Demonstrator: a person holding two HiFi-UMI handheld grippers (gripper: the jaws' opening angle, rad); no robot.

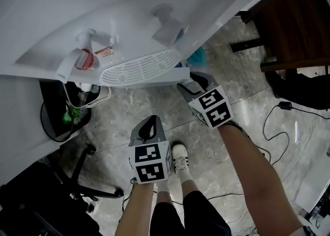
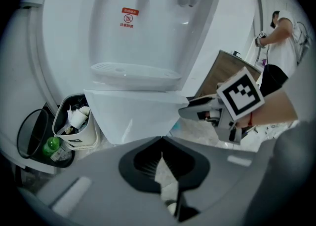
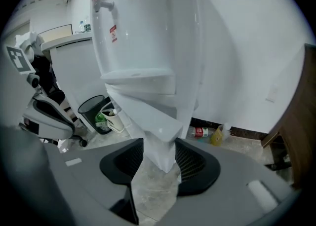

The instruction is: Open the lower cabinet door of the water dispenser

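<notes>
Our right gripper [image 3: 159, 160] has its jaws clenched on the free edge of the white lower cabinet door [image 3: 148, 116], which stands partly swung out. We judge that more swing is left. Our left gripper [image 2: 162, 163] hangs clenched and empty.

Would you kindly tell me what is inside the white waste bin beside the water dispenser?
Crumpled white paper waste shows at the top of the white waste bin; anything beneath it is covered.
</notes>
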